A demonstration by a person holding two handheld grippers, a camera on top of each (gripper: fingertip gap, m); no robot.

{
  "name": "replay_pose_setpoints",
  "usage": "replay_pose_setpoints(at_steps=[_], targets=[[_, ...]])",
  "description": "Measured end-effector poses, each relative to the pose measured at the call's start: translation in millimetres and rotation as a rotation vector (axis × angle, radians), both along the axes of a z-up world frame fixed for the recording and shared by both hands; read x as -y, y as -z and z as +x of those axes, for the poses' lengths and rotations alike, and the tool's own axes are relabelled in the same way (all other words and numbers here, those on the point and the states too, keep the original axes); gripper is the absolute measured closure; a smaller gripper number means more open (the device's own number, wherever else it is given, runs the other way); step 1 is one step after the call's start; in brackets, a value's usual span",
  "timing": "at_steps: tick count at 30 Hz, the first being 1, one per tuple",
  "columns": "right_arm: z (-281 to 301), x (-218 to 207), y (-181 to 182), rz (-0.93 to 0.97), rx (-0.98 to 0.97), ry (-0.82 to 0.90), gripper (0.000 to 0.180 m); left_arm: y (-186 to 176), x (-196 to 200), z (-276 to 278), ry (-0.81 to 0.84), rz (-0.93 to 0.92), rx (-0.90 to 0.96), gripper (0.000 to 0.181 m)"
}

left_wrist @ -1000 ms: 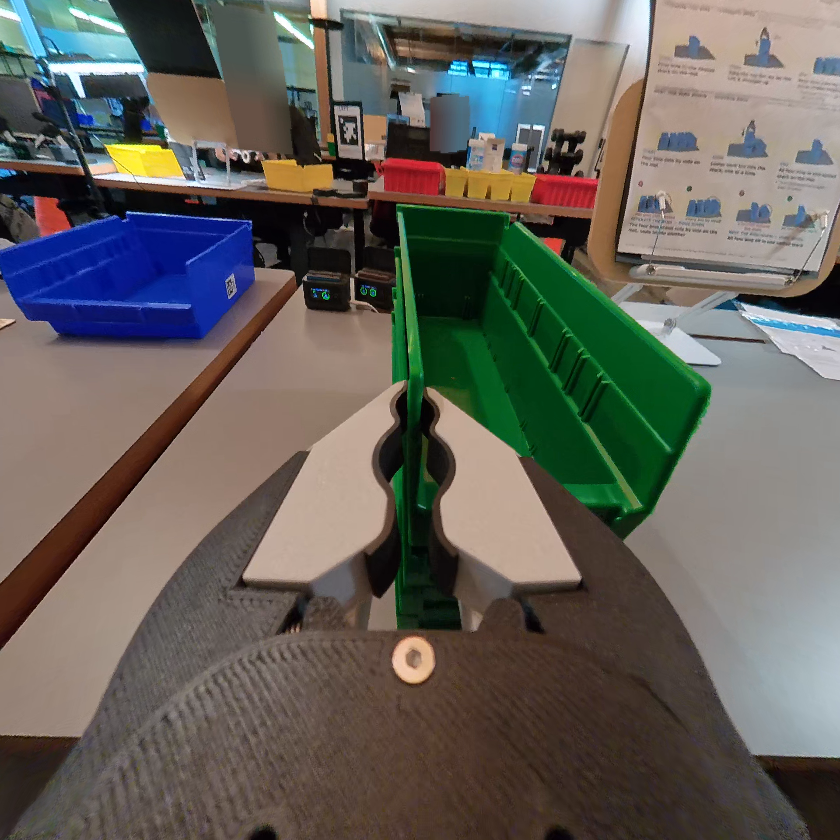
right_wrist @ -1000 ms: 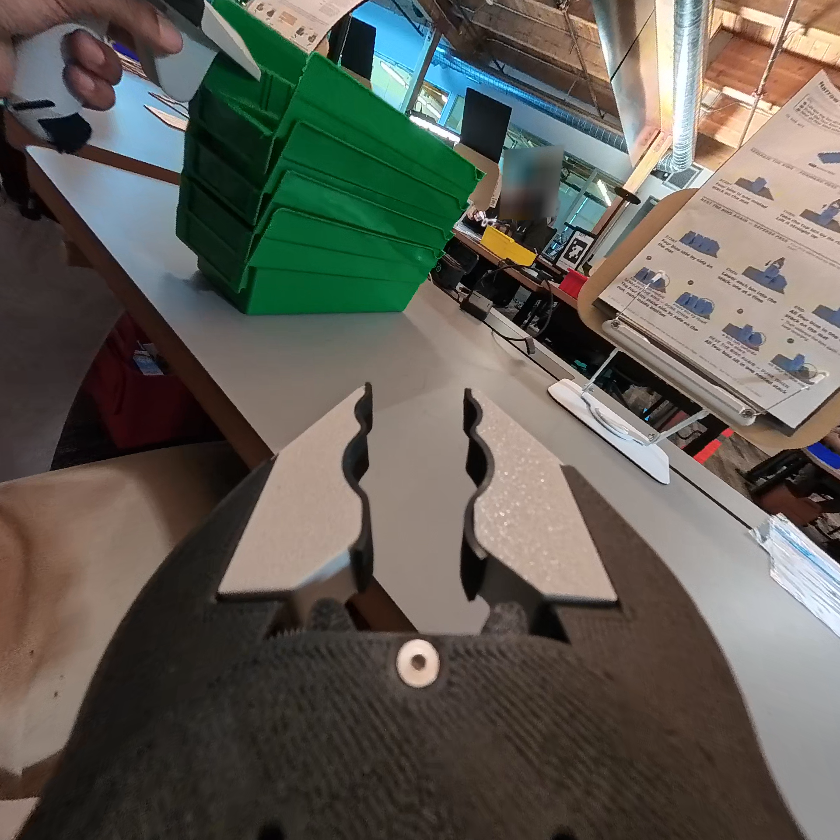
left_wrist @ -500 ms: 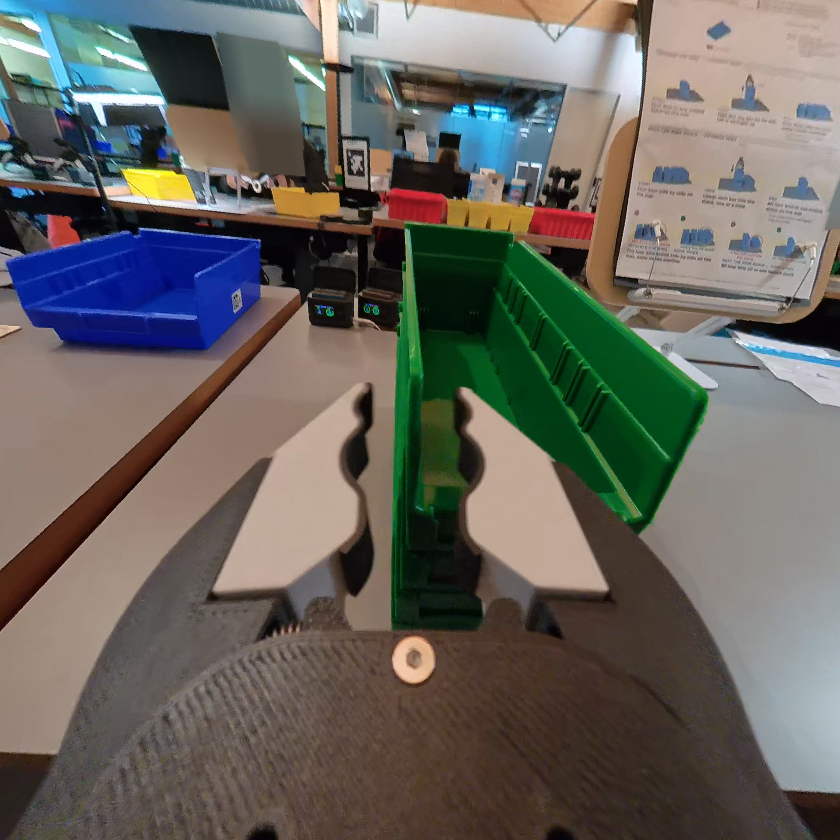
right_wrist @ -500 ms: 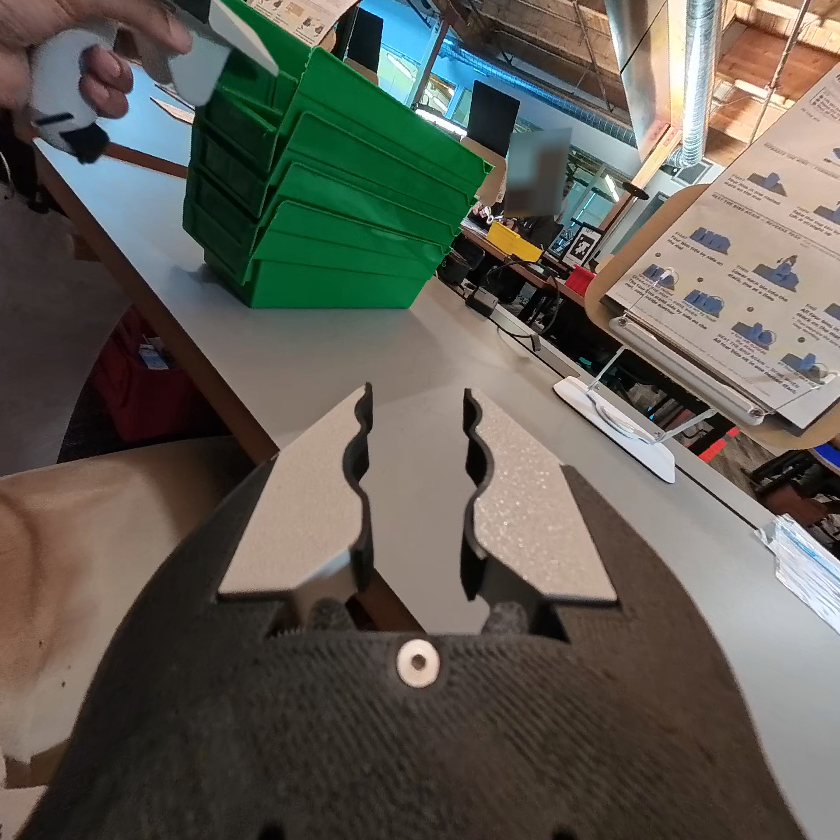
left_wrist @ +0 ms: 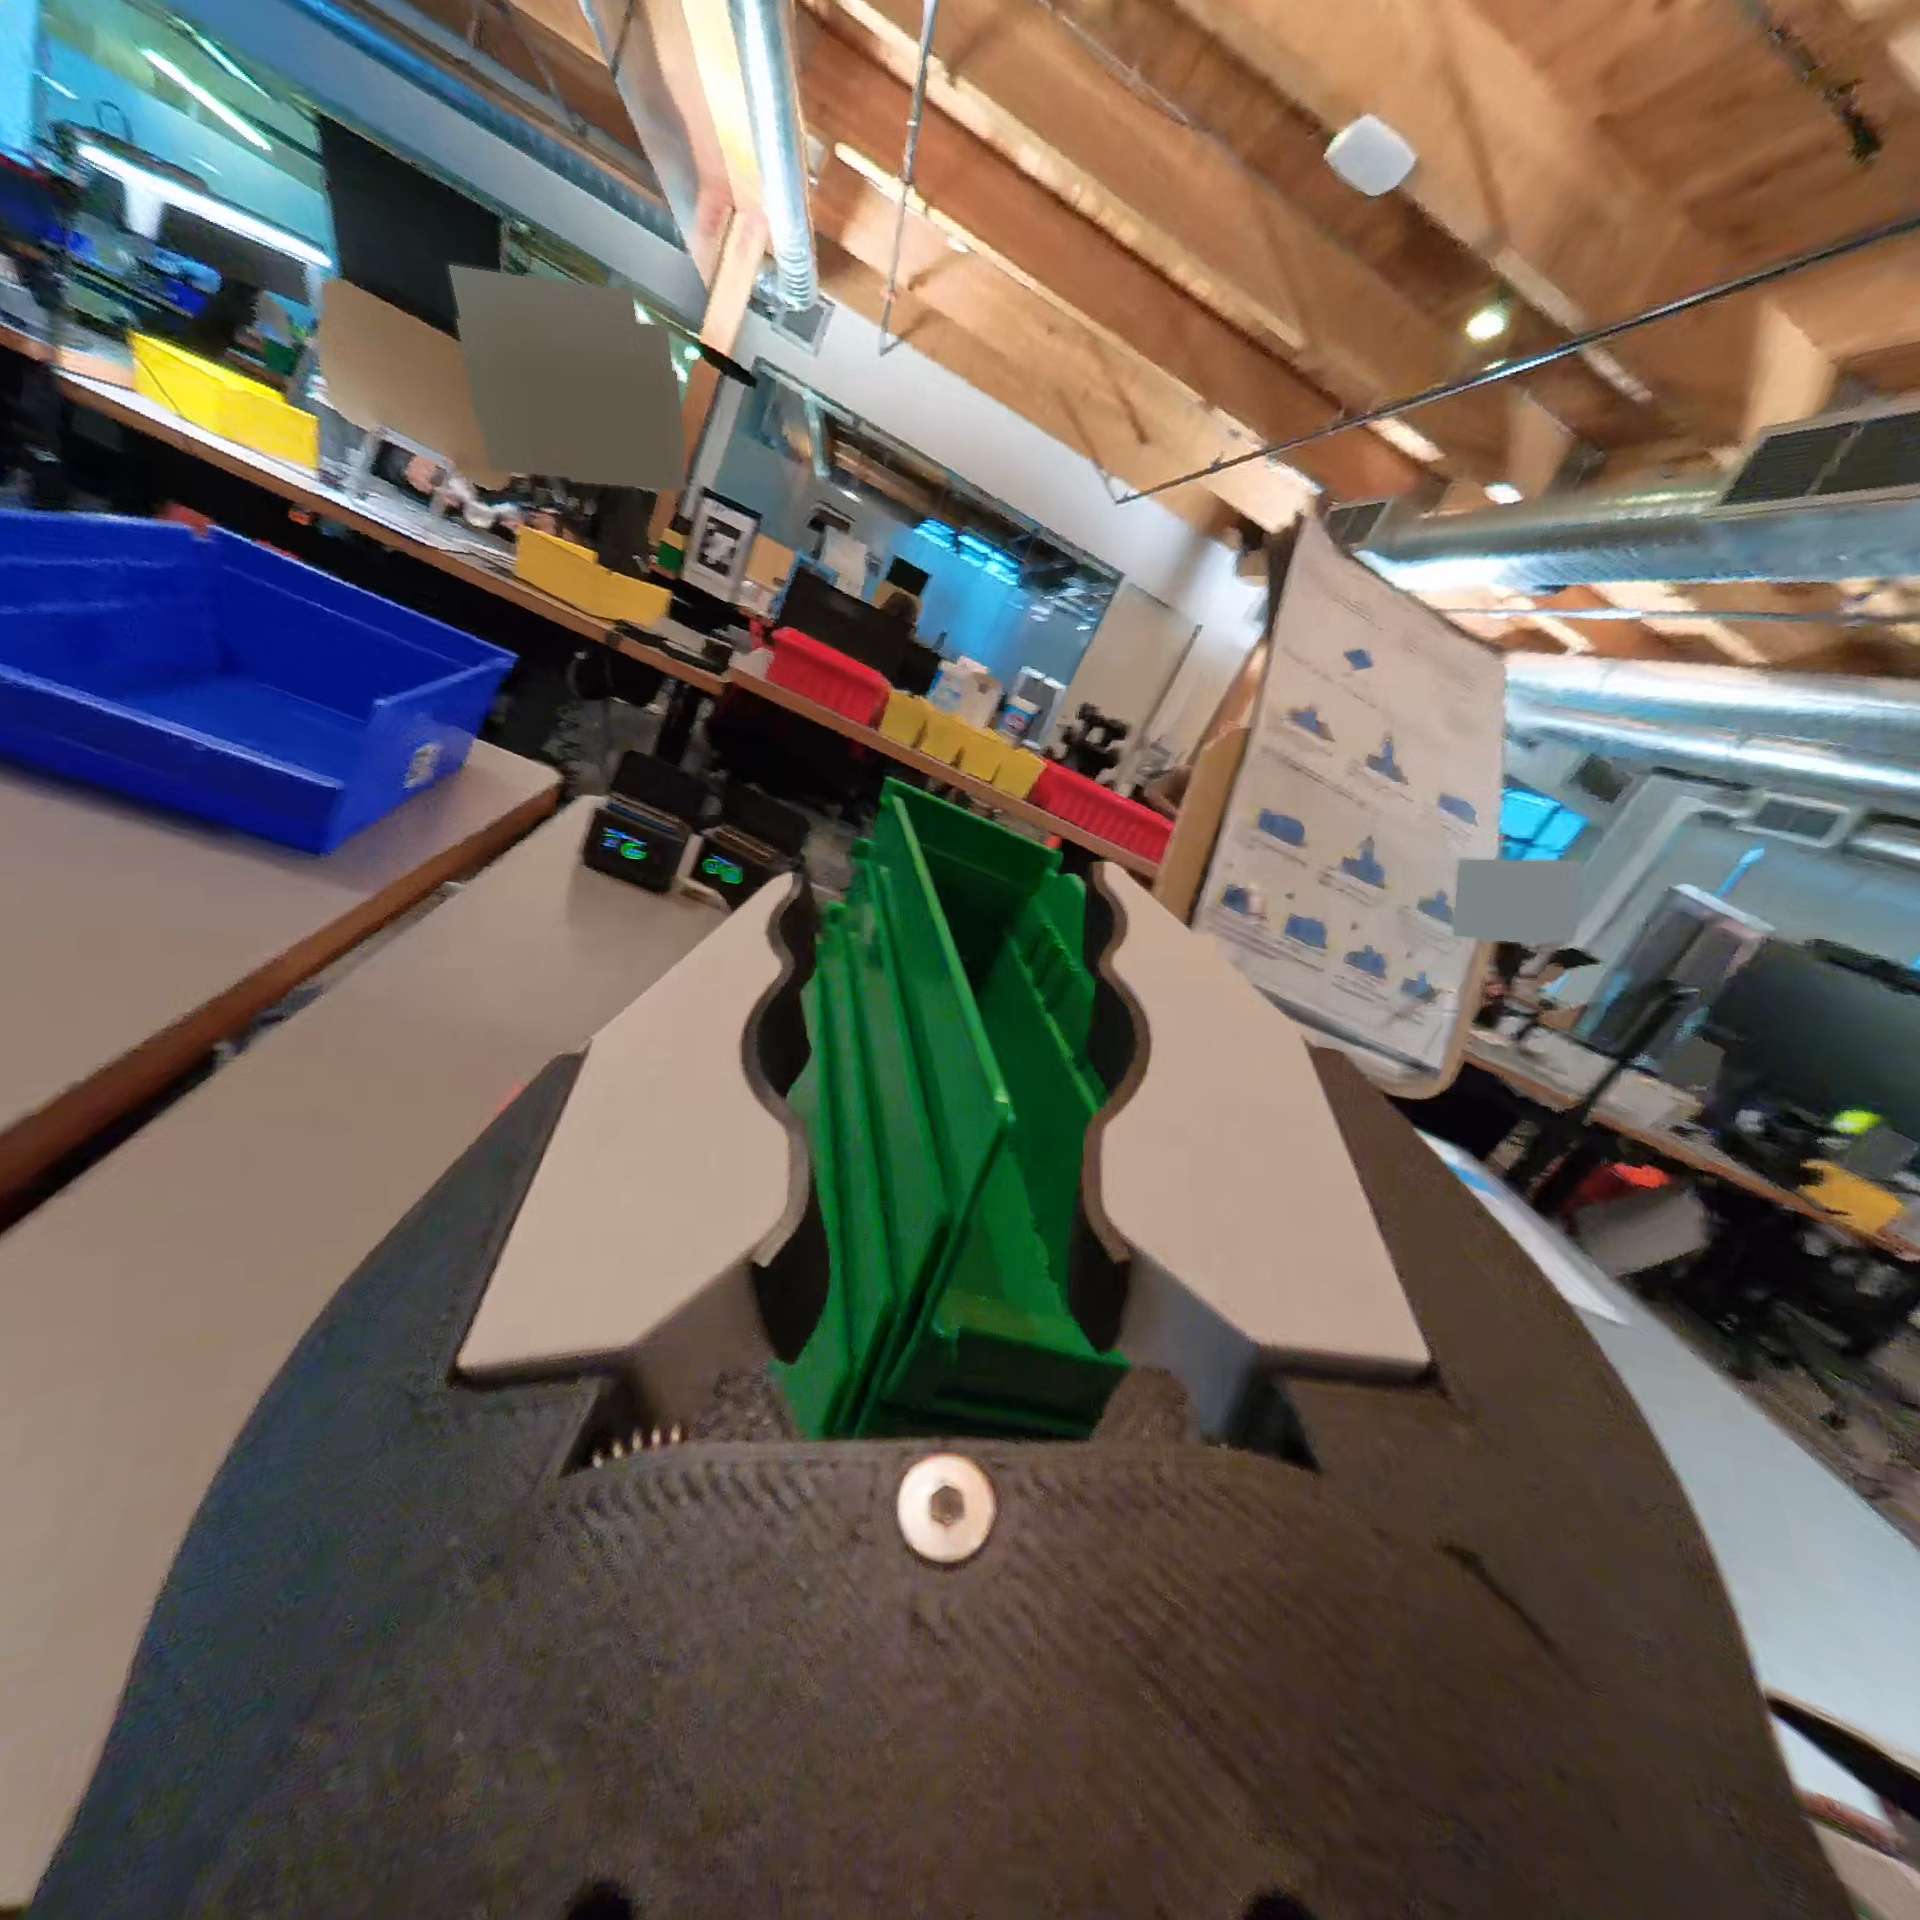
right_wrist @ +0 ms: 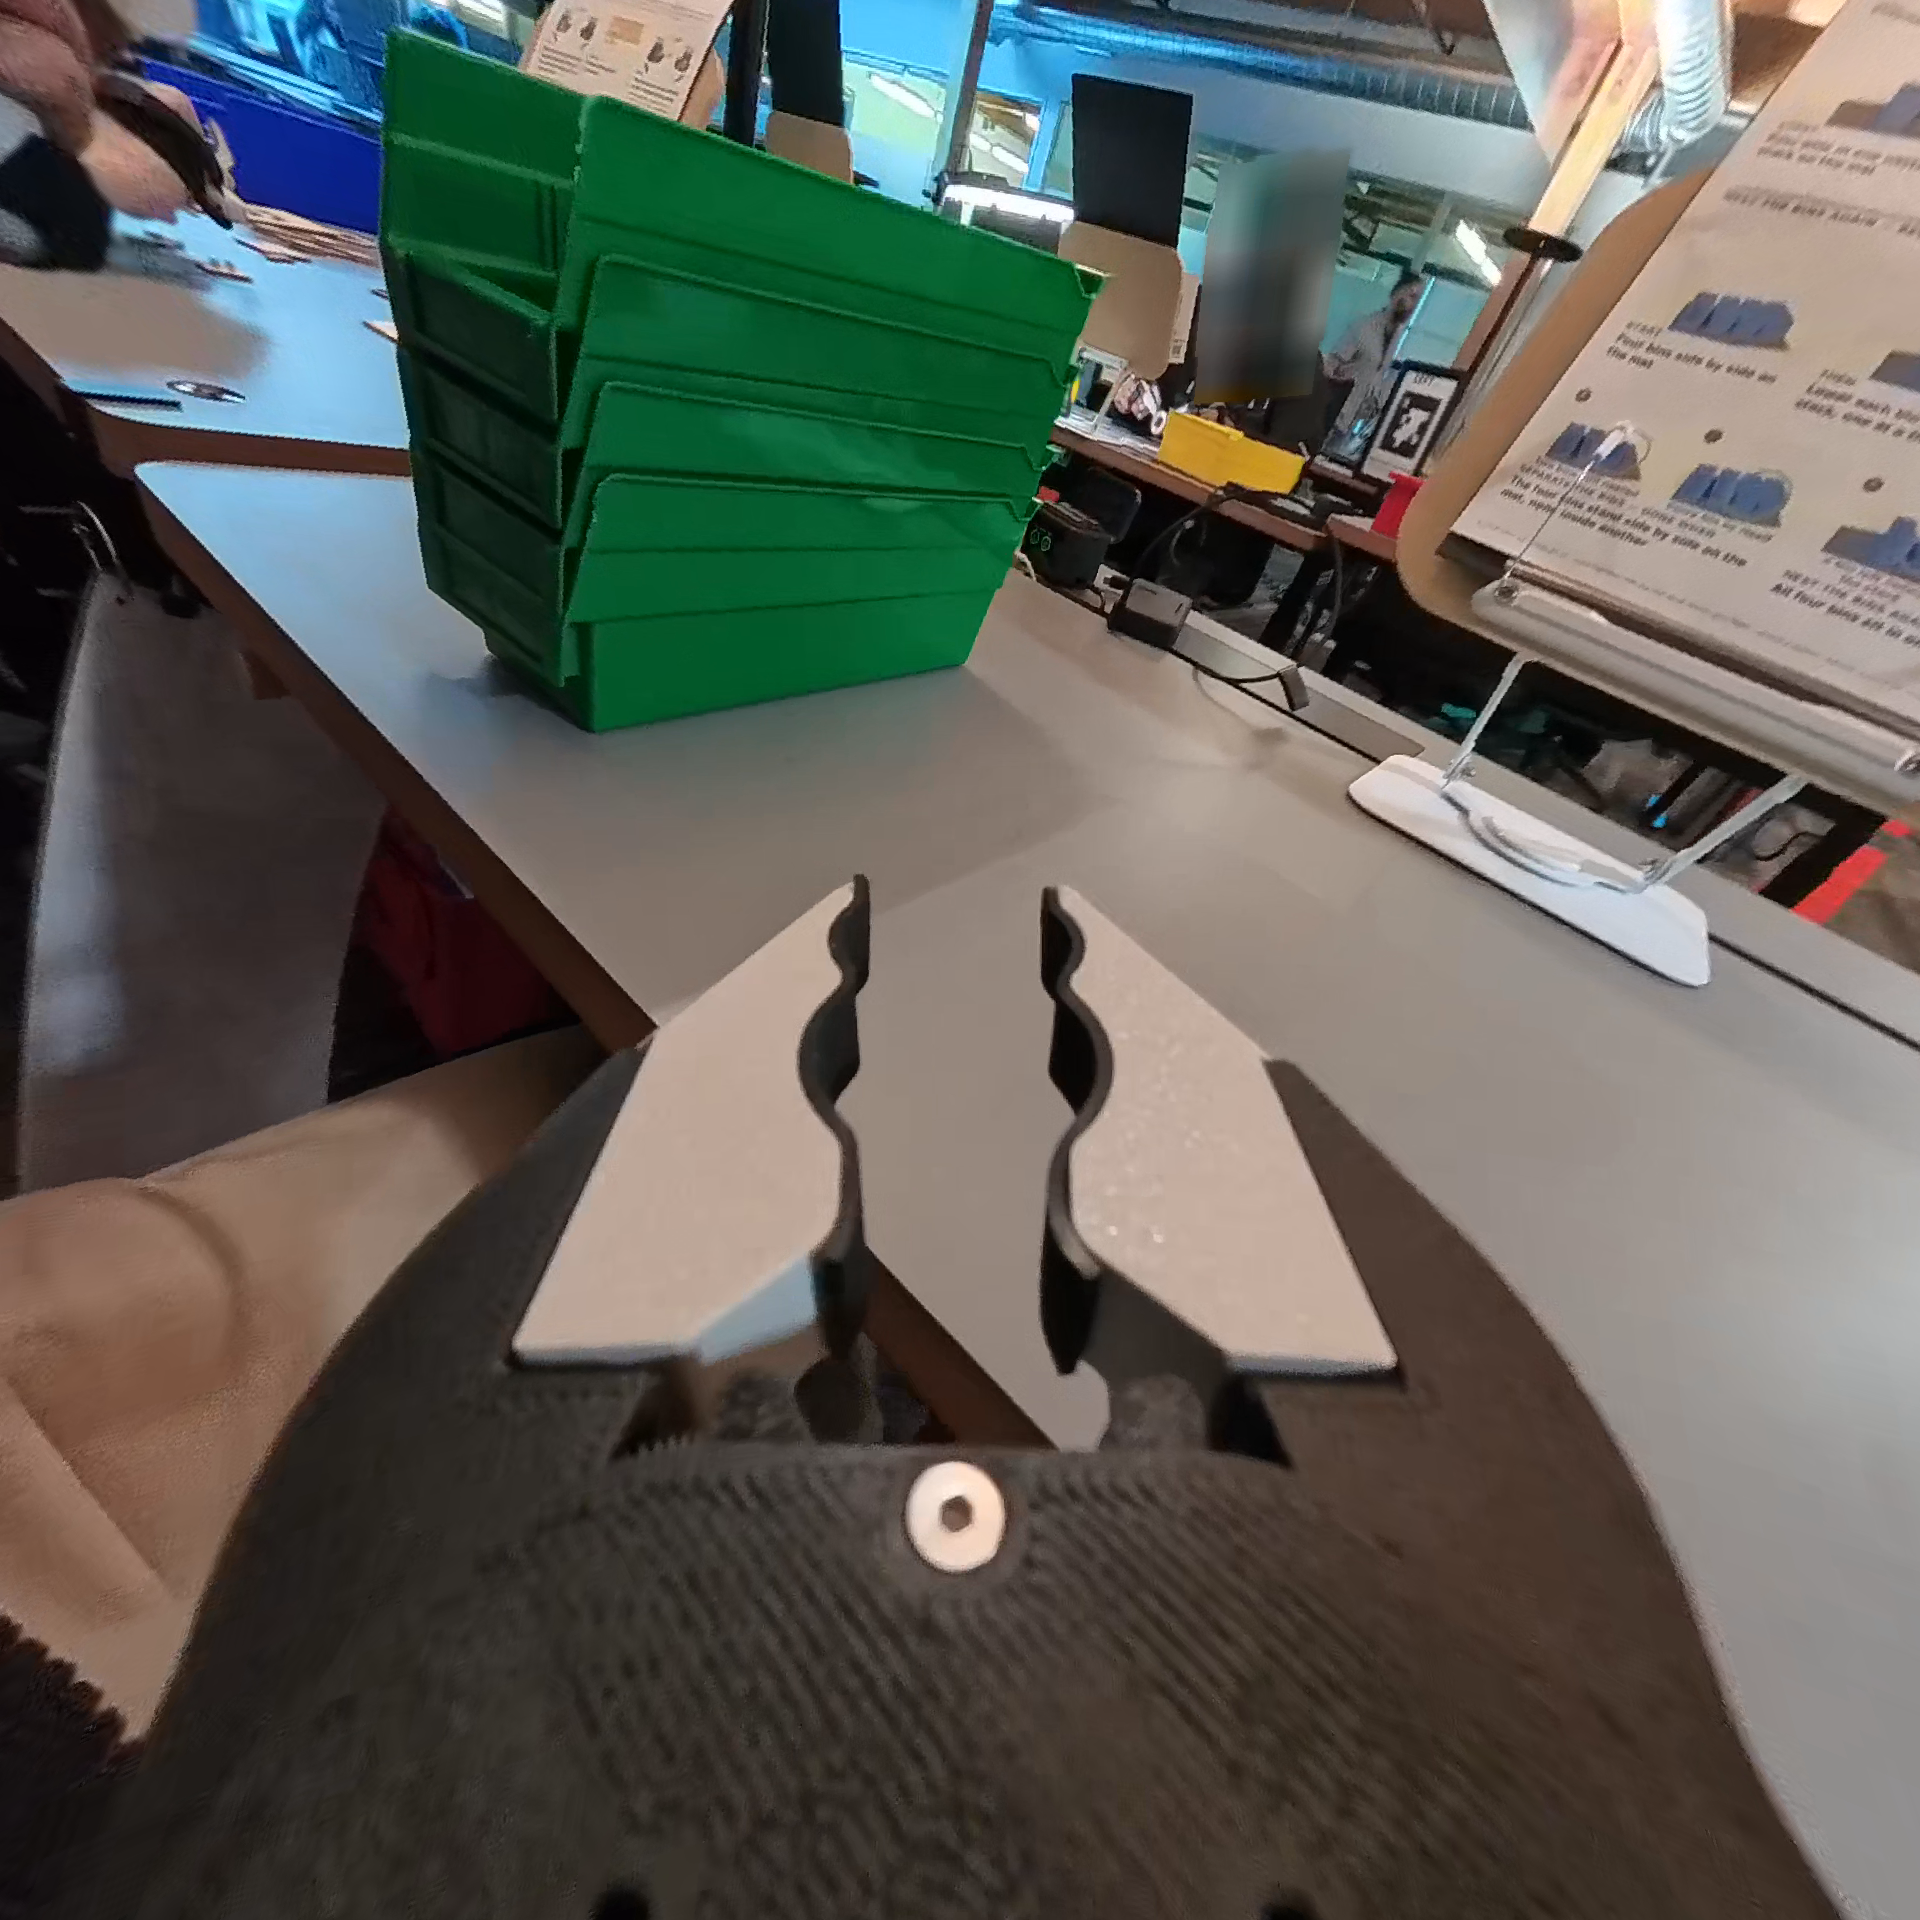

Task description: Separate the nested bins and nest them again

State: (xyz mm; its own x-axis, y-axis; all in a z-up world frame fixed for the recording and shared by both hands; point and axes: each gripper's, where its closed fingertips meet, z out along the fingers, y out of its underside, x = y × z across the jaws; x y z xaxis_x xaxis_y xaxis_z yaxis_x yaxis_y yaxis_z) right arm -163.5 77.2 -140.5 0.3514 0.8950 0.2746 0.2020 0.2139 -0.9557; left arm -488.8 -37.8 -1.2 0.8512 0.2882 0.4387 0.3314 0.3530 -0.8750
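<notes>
Several green bins [right_wrist: 727, 468] stand nested in one stack on the grey table [right_wrist: 1247, 935], leaning a little. In the left wrist view the stack [left_wrist: 925, 1091] shows end-on between the fingers of my left gripper [left_wrist: 945, 883], which is open wide and grips nothing. That view is tilted up toward the ceiling. My right gripper [right_wrist: 954, 894] is open and empty, low over the table's near edge, well short of the stack. A hand [right_wrist: 135, 156] shows blurred at the upper left, clear of the stack.
A blue bin [left_wrist: 208, 675] sits on the neighbouring table to the left. An instruction board [right_wrist: 1714, 416] on a white stand base [right_wrist: 1538, 883] stands at the right. Two small black devices [left_wrist: 634, 842] lie behind the stack. Yellow and red bins sit on far tables.
My left gripper opened, let go of the top green bin's wall and drew back, tilting upward. The hand left the stack. My right gripper stayed open and shifted slightly.
</notes>
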Motion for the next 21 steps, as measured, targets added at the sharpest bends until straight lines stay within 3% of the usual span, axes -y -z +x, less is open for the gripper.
replay_pose_setpoints(at_steps=[4, 8, 11, 16, 21], targets=[[-0.3, -3.9, 3.7, -0.106, -0.016, -0.004, 0.148, 1.7, 8.2, -11.1, -0.111, -0.079, -0.067, 0.124], [1.6, -10.9, 7.9, -0.266, -0.049, -0.006, 0.143, 0.5, -0.4, 0.4, -0.086, -0.111, -0.110, 0.120], [4.0, -16.1, 6.7, -0.363, -0.090, -0.011, 0.132, -4.4, -7.7, 13.3, -0.077, -0.135, -0.163, 0.107], [-0.5, -13.3, 7.1, -0.428, -0.100, -0.057, 0.118, -7.1, -13.4, 34.3, -0.017, -0.156, -0.192, 0.095], [-13.6, -2.6, 9.1, -0.419, -0.071, -0.116, 0.119, 7.6, -5.6, 36.1, 0.002, -0.194, -0.151, 0.084]])
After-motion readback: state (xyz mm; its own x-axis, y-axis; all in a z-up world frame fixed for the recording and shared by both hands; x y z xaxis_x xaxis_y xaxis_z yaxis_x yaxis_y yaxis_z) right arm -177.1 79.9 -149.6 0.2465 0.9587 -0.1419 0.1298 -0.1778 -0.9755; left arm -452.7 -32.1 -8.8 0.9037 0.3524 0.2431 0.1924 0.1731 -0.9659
